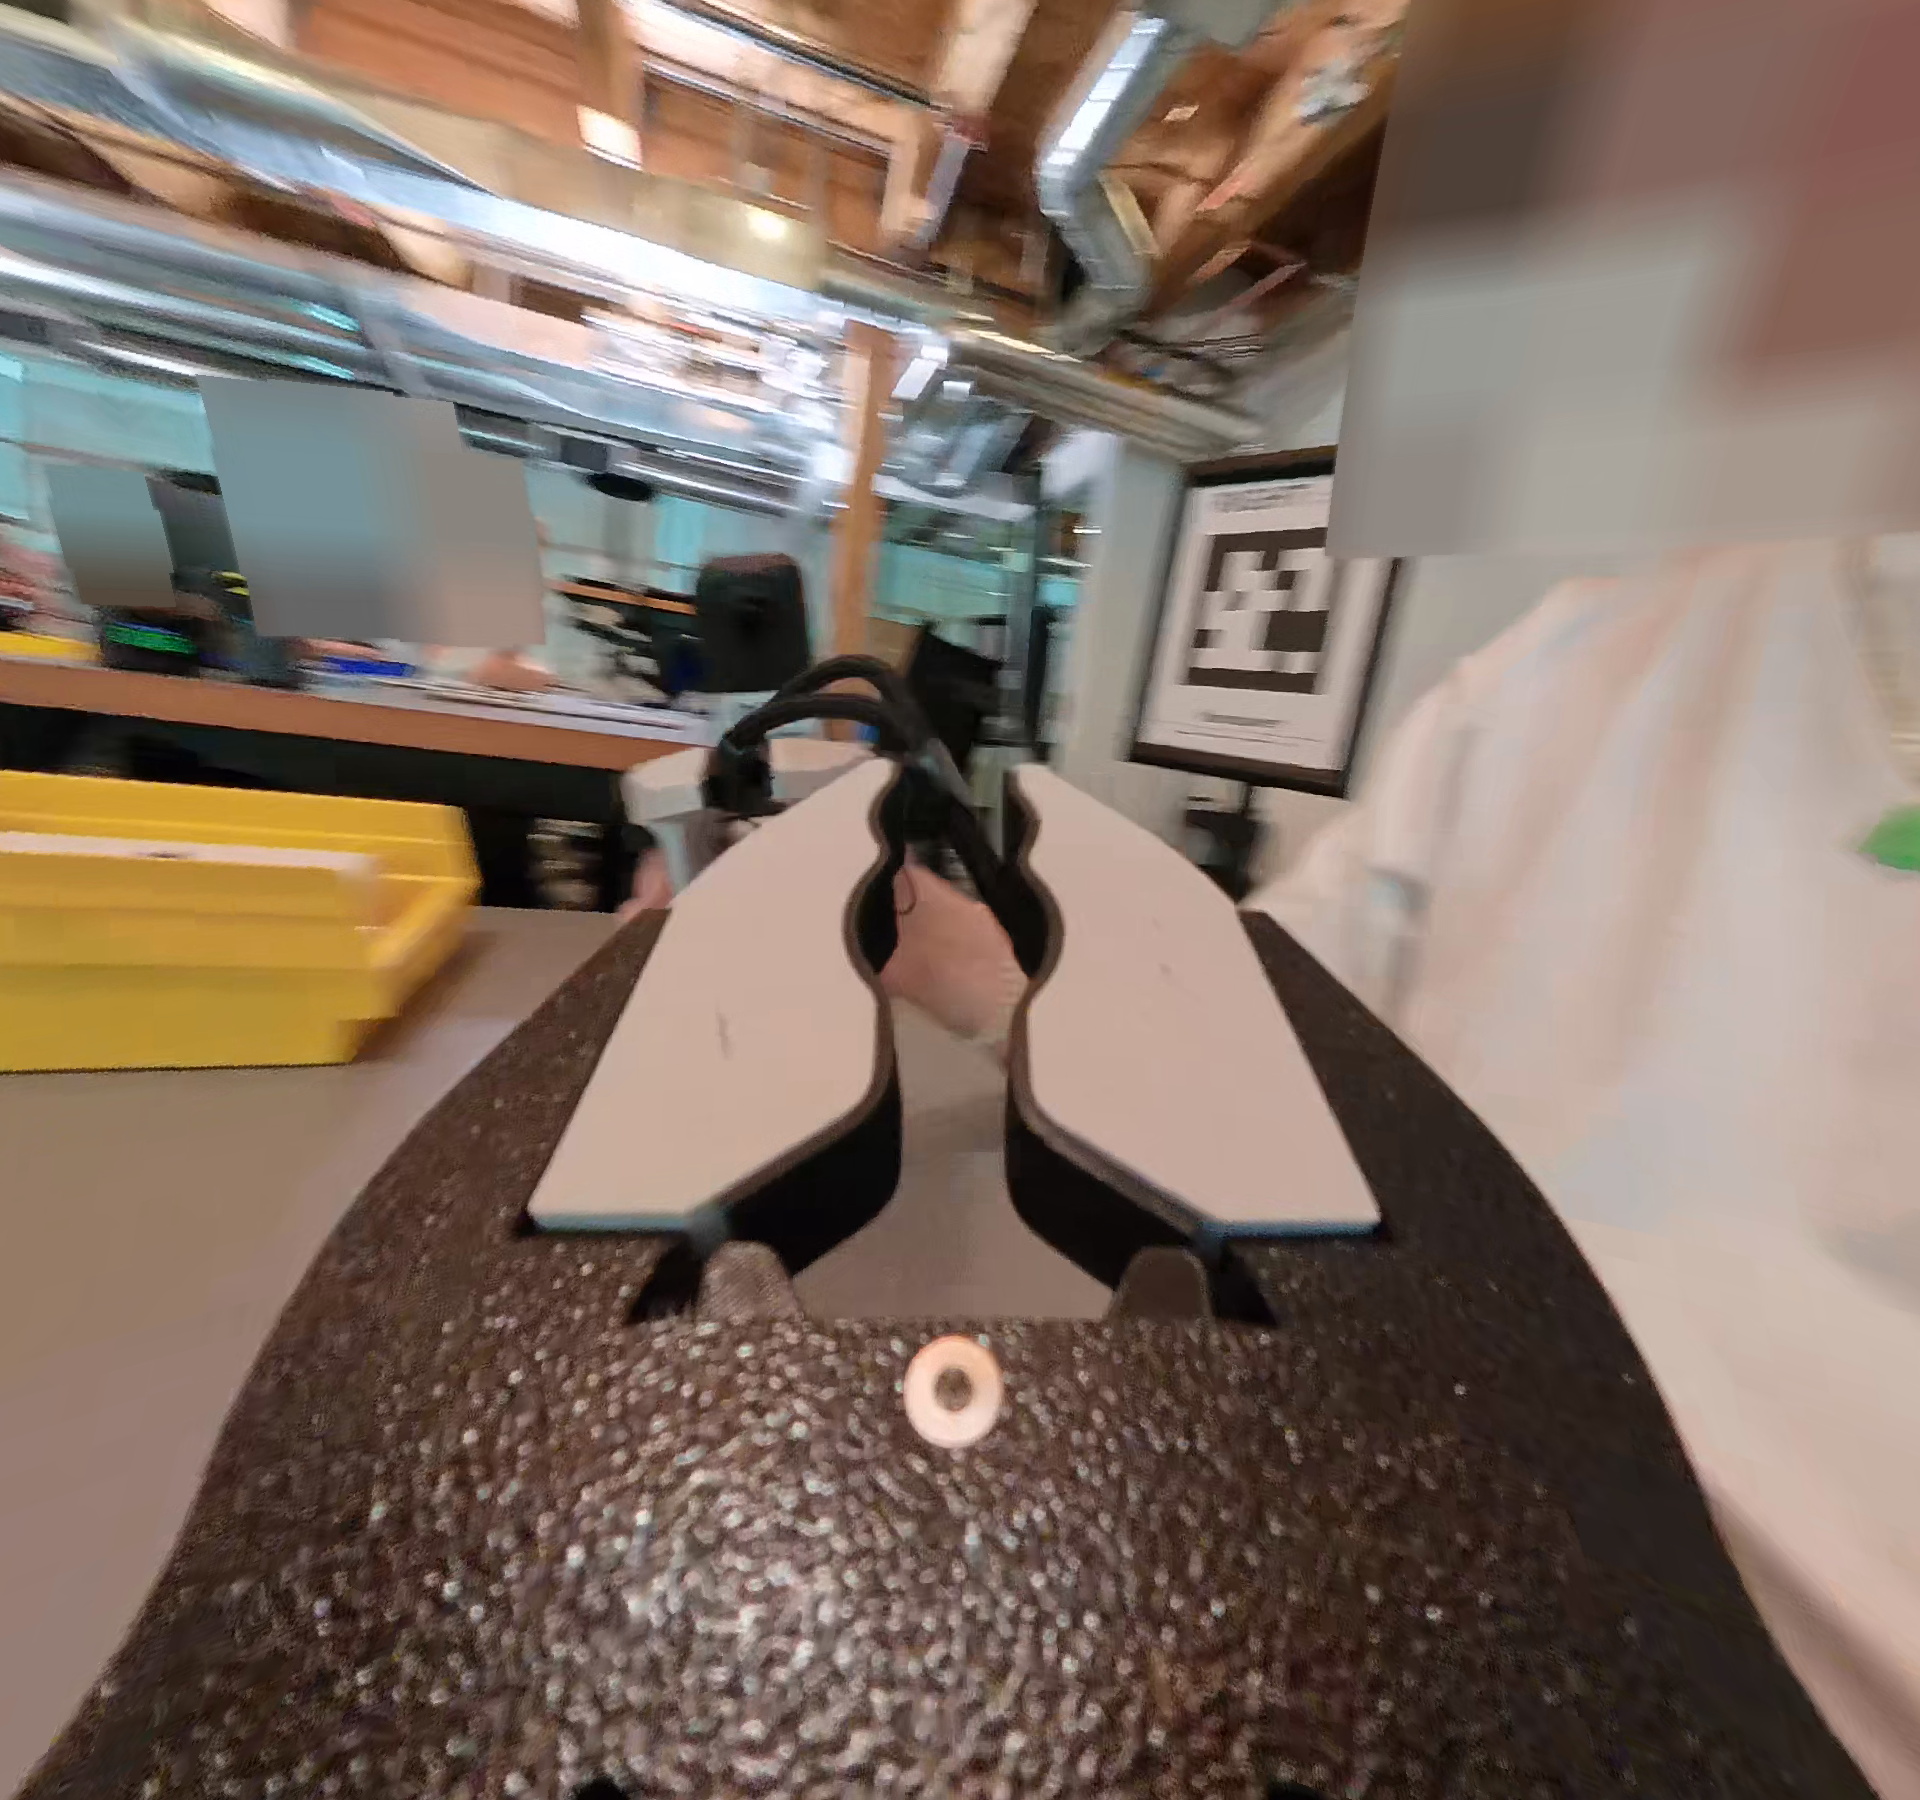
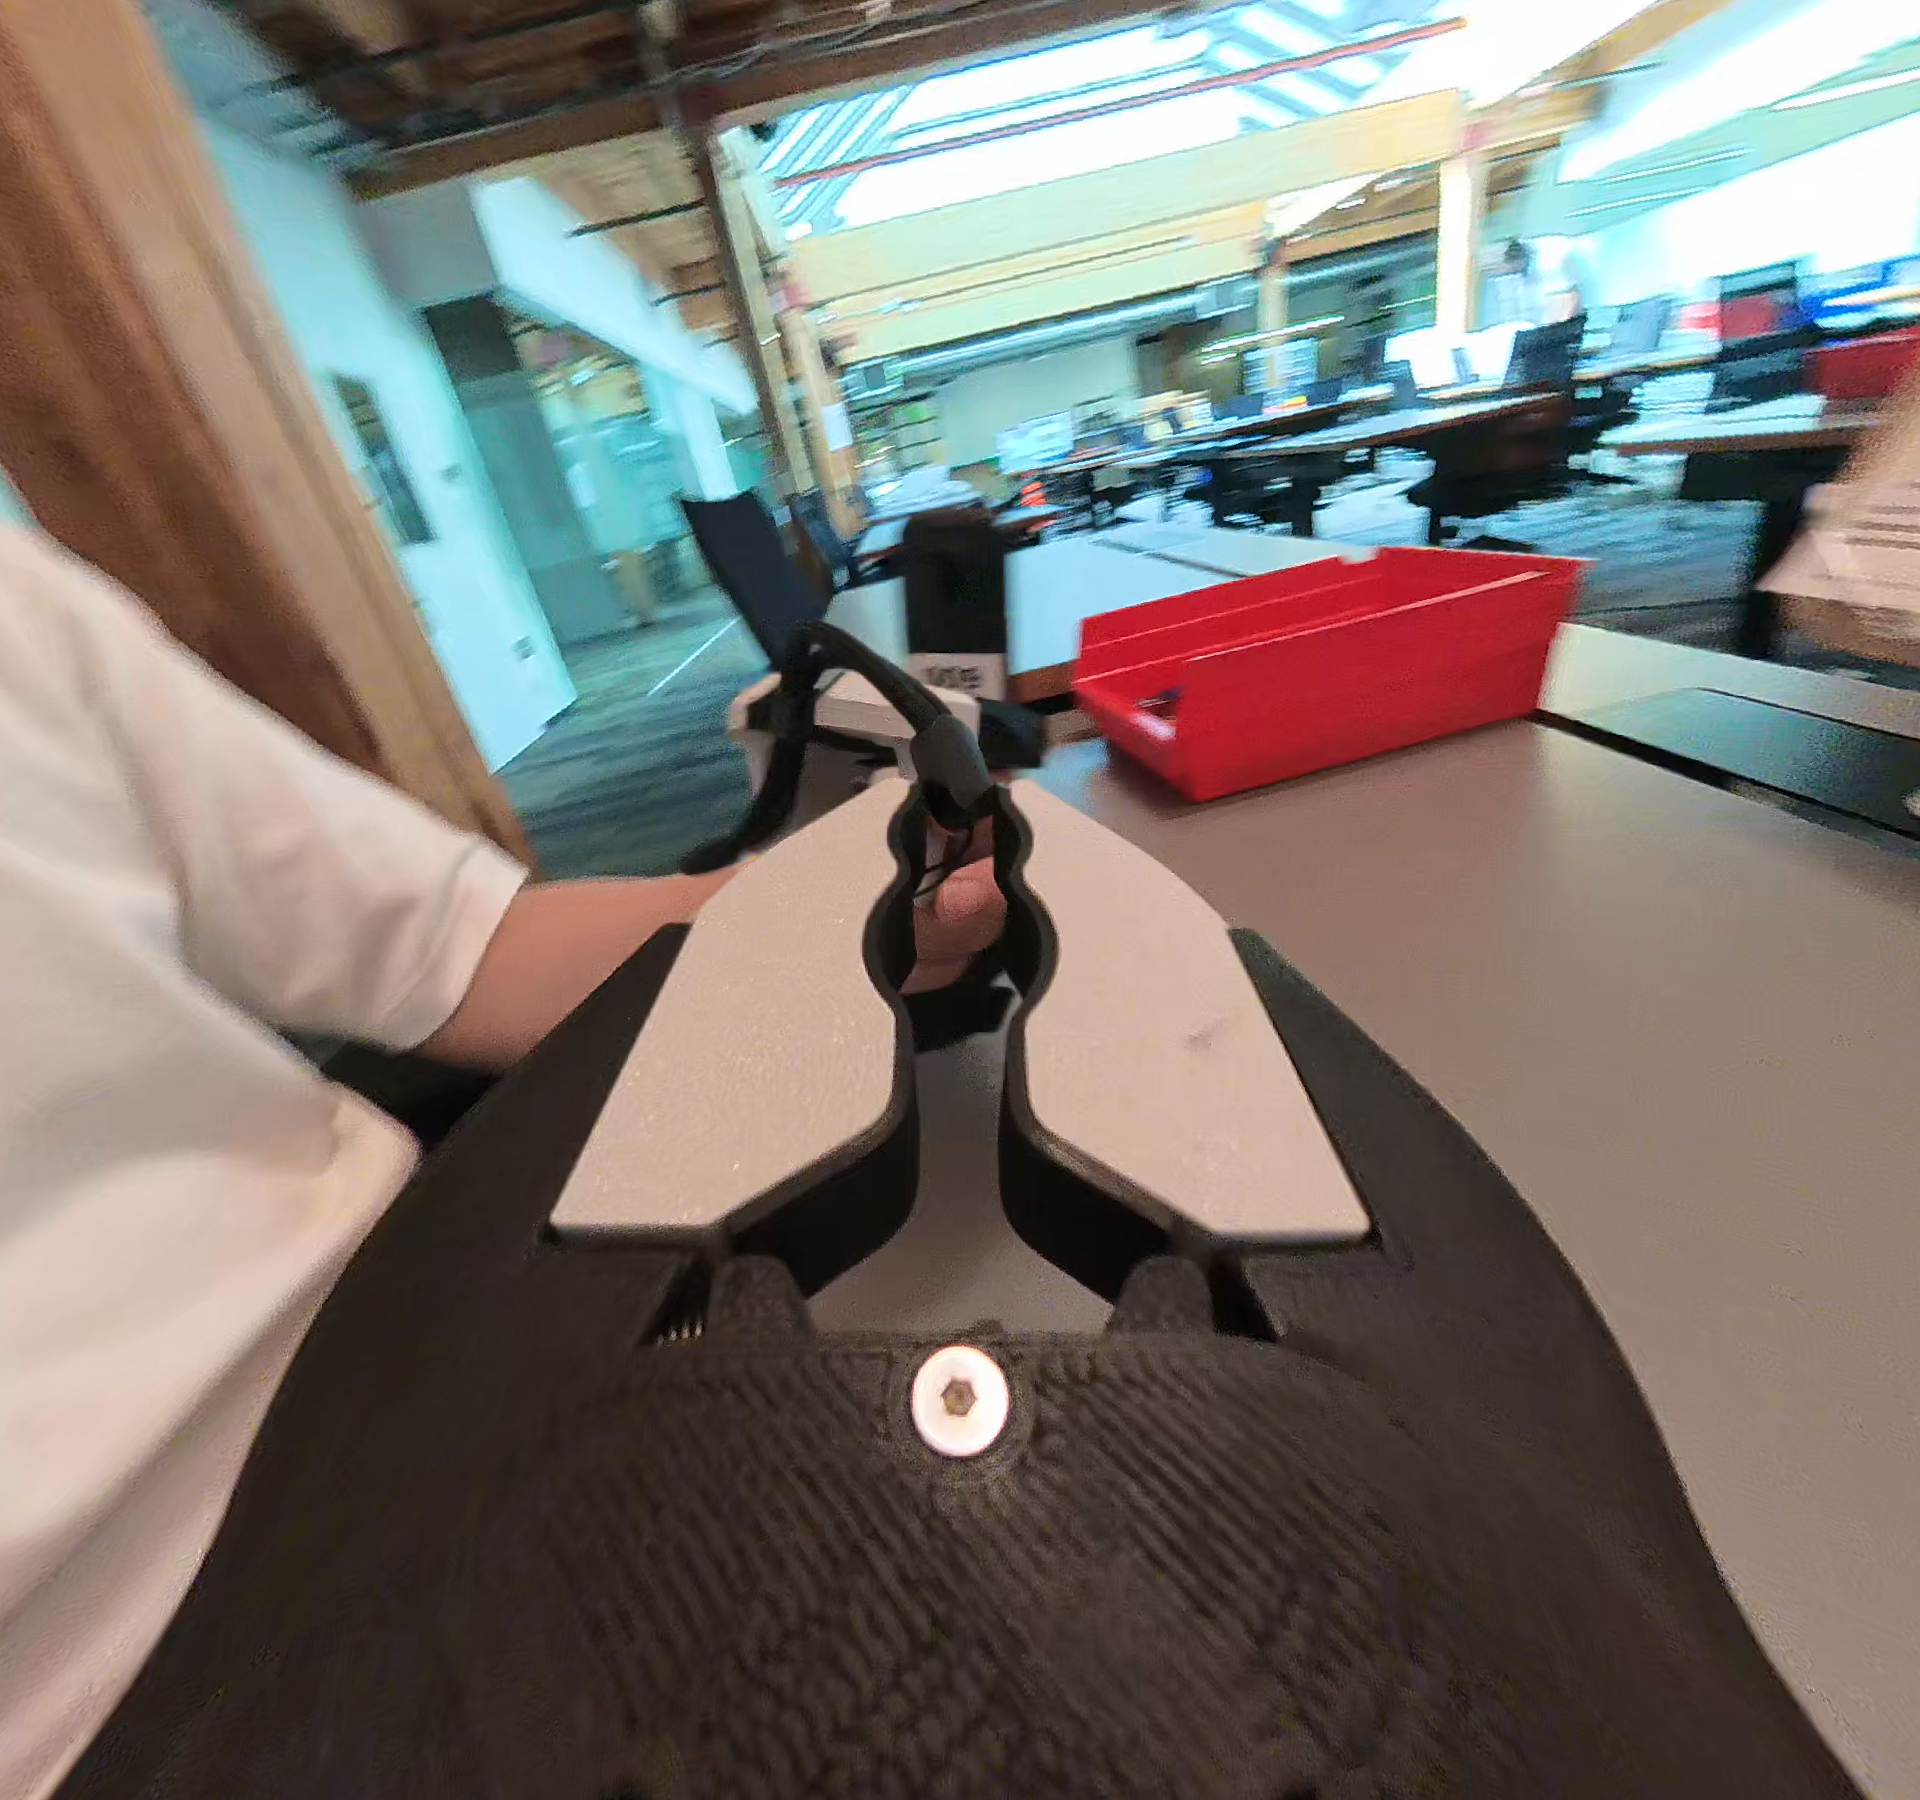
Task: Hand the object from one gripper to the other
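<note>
A black coiled cable hangs between the two grippers, which face each other above a grey table. In the left wrist view, one strand runs down between the tips of my left gripper, along the right finger. The jaws stand narrowly apart, and contact on both sides is not visible. In the right wrist view, the cable's thick end sits between the tips of my right gripper, which is closed on it. The rest of the cable loops out to the left. The other gripper's white fingers show just behind it.
A yellow bin stands on the table at the left of the left wrist view. A red bin stands at the right of the right wrist view. A person in a white shirt is close by, with a hand beyond the fingertips. Spacing between my two grippers at the tips: around 6 cm.
</note>
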{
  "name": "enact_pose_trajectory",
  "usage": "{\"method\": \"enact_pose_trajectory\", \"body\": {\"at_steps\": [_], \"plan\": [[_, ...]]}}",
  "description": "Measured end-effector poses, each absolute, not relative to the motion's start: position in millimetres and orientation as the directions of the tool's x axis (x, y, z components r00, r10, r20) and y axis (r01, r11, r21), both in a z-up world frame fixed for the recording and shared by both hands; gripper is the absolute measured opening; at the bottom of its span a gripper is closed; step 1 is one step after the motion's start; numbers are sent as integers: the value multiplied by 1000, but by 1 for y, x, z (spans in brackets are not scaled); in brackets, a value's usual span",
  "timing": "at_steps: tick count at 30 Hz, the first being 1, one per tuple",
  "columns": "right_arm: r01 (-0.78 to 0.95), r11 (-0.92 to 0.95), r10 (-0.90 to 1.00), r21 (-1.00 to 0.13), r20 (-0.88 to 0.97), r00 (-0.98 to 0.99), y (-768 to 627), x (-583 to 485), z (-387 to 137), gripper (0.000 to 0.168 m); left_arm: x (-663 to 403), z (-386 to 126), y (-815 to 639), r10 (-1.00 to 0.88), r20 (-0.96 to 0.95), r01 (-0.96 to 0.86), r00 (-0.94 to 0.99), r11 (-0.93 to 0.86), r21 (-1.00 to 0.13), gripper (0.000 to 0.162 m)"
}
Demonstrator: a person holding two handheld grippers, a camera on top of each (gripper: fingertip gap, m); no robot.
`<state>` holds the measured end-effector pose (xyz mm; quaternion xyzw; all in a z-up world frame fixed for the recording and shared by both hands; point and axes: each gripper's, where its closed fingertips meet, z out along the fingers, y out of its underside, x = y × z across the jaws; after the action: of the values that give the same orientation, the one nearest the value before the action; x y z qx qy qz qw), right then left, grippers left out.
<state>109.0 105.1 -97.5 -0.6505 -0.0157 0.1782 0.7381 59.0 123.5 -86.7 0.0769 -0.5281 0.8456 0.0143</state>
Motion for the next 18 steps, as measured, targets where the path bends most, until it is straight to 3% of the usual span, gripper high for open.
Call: {"method": "enact_pose_trajectory", "body": {"at_steps": [3, 5, 8, 9, 13, 18], "plan": [[-351, 113, 31, -930, -350, 936, 101, 154, -99, 12, 90, -87, 140, -425, 47, 112, -904, -340, -934, 28], [-371, 102, -116, -923, -381, 917, 96, 174, -108, 12, 115, -97, 153, -654, -54, 183, -755, -130, -975, 37], [-317, -10, -281, -948, -302, 911, 93, 186, -125, 12, 141, -113, 167, -822, -277, 170, -498, 220, -960, 50], [-305, -38, -318, -951, -278, 906, 93, 188, -128, 12, 146, -116, 170, -834, -359, 164, -419, 319, -933, 55], [-290, -78, -333, -954, -249, 910, 99, 180, -130, 12, 154, -131, 161, -758, -599, 134, -258, 586, -799, 48], [-285, -74, -318, -956, -249, 915, 105, 172, -126, 12, 156, -150, 139, -766, -564, 72, -309, 572, -817, 41]]}}
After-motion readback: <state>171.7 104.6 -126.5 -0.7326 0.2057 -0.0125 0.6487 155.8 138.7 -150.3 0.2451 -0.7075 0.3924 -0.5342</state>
